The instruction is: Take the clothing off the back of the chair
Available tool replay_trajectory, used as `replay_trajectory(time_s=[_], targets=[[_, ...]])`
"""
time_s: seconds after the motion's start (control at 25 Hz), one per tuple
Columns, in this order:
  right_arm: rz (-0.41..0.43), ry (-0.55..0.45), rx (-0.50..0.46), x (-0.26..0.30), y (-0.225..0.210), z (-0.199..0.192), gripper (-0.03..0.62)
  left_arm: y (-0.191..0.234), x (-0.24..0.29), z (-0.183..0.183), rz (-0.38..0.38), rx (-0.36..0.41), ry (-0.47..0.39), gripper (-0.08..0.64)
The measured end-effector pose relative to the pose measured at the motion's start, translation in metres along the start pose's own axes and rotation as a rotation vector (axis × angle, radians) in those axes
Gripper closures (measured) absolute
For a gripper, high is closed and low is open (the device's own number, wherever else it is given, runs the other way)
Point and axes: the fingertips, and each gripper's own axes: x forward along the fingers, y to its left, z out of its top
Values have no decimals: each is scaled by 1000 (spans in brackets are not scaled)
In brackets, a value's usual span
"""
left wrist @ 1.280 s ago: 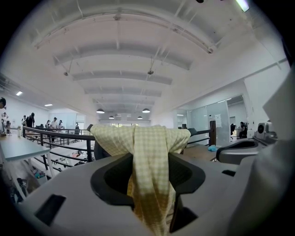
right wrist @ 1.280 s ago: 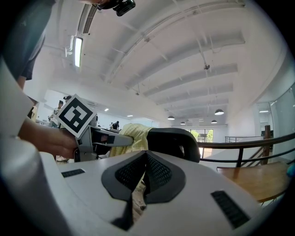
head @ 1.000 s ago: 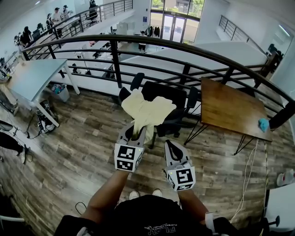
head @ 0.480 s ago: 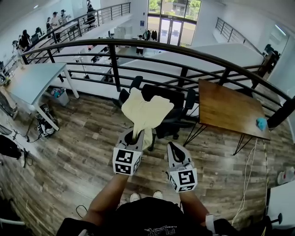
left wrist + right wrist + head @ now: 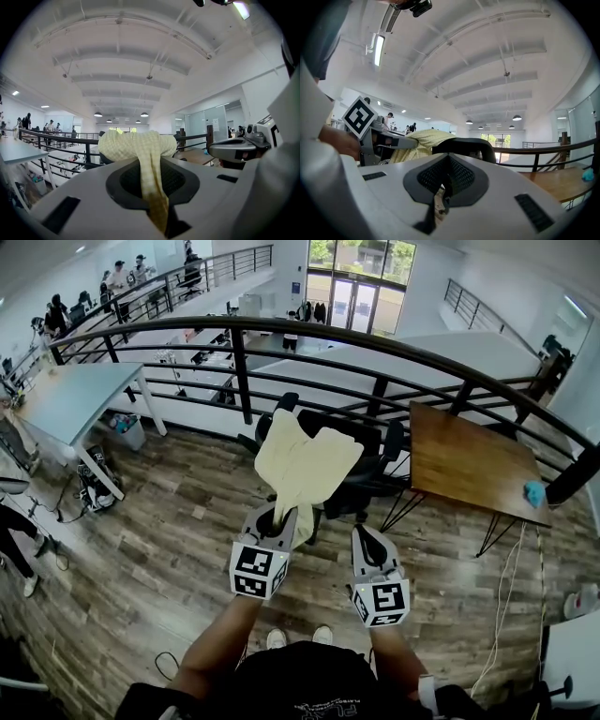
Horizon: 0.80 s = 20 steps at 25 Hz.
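Note:
A pale yellow garment (image 5: 305,465) is draped over the back of a black office chair (image 5: 361,488) in front of me. Its lower end runs down into my left gripper (image 5: 278,514), which is shut on it. In the left gripper view the checked cloth (image 5: 136,145) is pinched as a narrow strip between the jaws of my left gripper (image 5: 157,190). My right gripper (image 5: 366,538) hangs level to the right of the left one, short of the chair, shut with nothing in it. The right gripper view shows the right gripper (image 5: 440,197), the chair back (image 5: 464,146) and the garment (image 5: 419,140) beyond it.
A black railing (image 5: 375,338) curves behind the chair, with a drop beyond it. A wooden table (image 5: 469,460) stands to the right with a blue object (image 5: 535,493) on it. A white desk (image 5: 66,399) is at the left. Cables (image 5: 506,587) lie on the plank floor at the right.
The left gripper has drawn back a little with the garment's end in it, and the cloth stretches straighter off the chair back. The right gripper has hardly moved.

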Motion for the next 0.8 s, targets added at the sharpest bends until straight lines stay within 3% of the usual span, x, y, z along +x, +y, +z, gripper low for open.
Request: replay_trajectory(time_s=[0.32,0.56,0.8], targets=[[13,-4,-11,-3,21,6,572,4,-21,28,-8,30,-73,495],[2,-17,-27,0,35,11,572,13,-22,57,-31,96,-133,495],[-25,-44,-54,1,43,22,572,19,-35,74,-63,99,-194,495]])
